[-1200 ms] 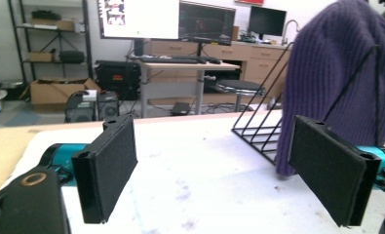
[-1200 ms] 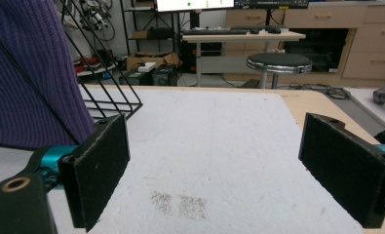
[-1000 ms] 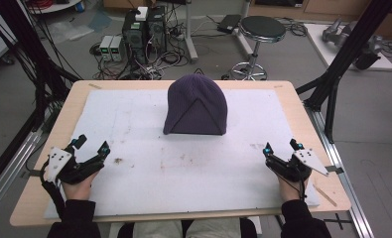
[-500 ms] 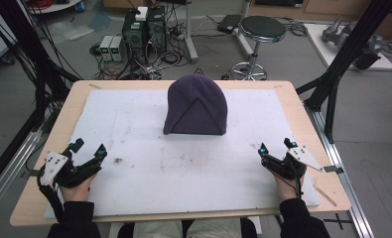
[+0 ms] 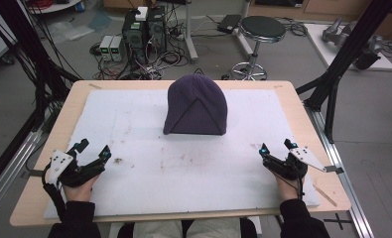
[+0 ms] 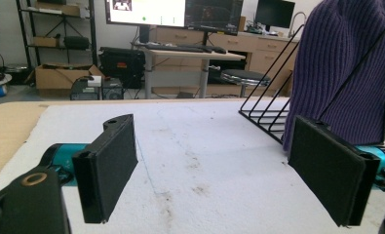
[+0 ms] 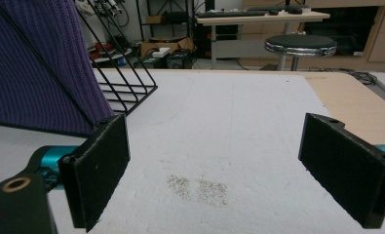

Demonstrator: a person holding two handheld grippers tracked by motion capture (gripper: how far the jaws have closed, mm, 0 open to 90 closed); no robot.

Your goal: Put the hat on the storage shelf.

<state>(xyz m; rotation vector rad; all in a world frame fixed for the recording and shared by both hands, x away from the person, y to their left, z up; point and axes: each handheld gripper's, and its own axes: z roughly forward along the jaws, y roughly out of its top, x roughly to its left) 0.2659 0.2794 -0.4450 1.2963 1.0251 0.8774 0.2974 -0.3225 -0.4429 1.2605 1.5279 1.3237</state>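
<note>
Left gripper [image 5: 92, 152] — fingers [image 6: 107, 170] spread wide, nothing between them, low over the white foam sheet [image 5: 183, 173] near the table's [image 5: 302, 114] front left. Right gripper [image 5: 276, 150] — fingers [image 7: 100, 173] likewise wide and empty, at the front right of the sheet. Landmark: a purple knit beanie [image 5: 195, 105] stretched over a black wire rack [image 6: 268, 114], standing upright at the sheet's far centre. Both grippers lie well apart from the beanie, one to each side and nearer the person. A gloved hand [image 5: 79, 186] holds each gripper. Brown stains mark the sheet between beanie and grippers.
</note>
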